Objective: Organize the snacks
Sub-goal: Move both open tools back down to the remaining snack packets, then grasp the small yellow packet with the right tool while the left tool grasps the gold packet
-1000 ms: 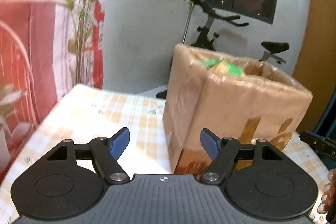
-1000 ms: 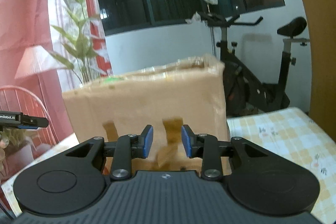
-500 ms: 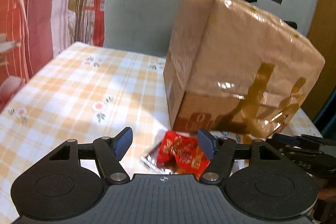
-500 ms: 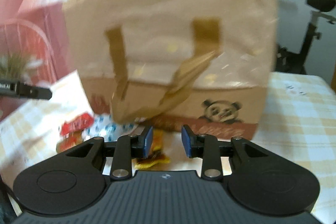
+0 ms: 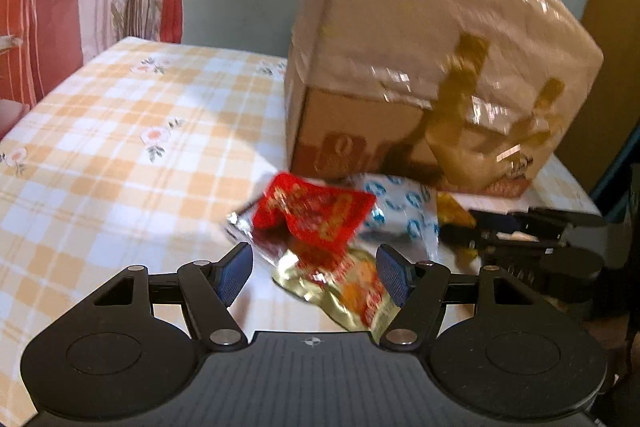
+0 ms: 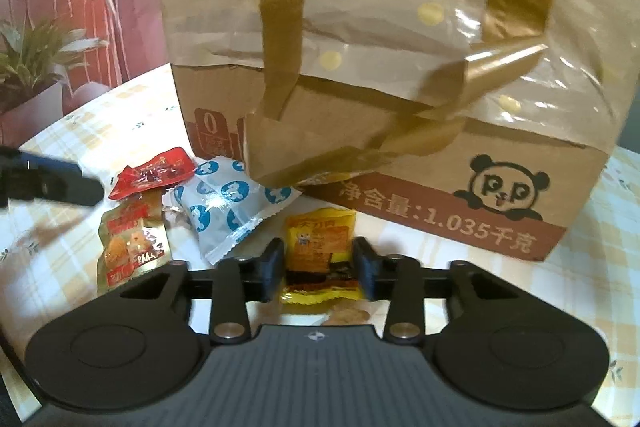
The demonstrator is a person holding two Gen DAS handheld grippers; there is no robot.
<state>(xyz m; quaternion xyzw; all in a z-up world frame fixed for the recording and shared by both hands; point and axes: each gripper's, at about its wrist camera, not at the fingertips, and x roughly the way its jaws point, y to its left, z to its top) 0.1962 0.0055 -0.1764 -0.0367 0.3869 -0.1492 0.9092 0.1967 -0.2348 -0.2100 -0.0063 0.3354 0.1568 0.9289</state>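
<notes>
Right now the yellow snack packet lies flat before the cardboard box, long axis running toward it, between the right gripper's just-widening jaws; whether they touch it I cannot tell. Left gripper gapes over the gold packet.

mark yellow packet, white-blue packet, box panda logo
yellow packet (image 6: 320, 245): right wrist view, printed front, between the jaws
white-blue packet (image 6: 228, 201): right wrist view, middle of the wrapper
panda logo (image 6: 505, 191): right wrist view, panda's face on the box front
</notes>
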